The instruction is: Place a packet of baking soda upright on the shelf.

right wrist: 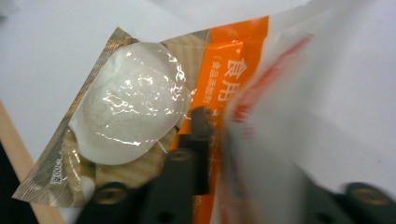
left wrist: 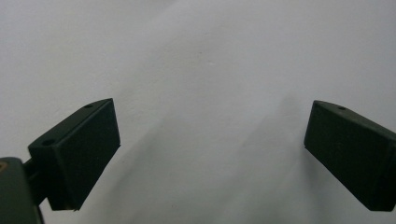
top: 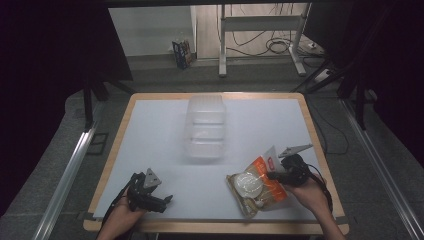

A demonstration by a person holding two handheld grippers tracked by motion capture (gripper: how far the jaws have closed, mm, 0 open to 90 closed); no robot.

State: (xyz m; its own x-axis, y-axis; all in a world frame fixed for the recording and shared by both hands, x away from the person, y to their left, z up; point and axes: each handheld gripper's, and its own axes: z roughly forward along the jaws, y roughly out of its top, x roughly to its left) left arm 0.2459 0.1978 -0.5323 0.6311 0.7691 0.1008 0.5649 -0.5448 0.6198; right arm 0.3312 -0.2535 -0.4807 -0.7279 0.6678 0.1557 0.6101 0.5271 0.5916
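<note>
The task's thing is a flat food packet [top: 257,186] with an orange band and a clear window over a white rounded content. It is found on the bench [top: 150,130] at the near right, close to the front edge, with its long axis running on a diagonal from near-left to far-right. One far corner of the packet is seen lifted off the surface beside the grey plate of the gripper.

The right hand-held gripper [top: 274,176] is placed at the right-hand end of the packet, pointing leftward across it. In the right gripper view the packet [right wrist: 140,107] is seen with its orange edge between the two black jaws, the film bunched and blurred at the right-hand jaw. The jaws are judged closed on the packet's edge; full pad contact cannot be confirmed because of the blur.

The left hand-held gripper [top: 167,199] is held low over the near-left part of the bench, well apart from the packet. In the left gripper view its jaws [left wrist: 210,154] are seen set wide, with bare white surface between them and nothing held.

A clear plastic container [top: 205,127] stands near the middle of the bench, farther off and to the left of the packet. It is judged that any move to it would run away from the person and leftward. The right hand is plainly the nearer to the packet.
</note>
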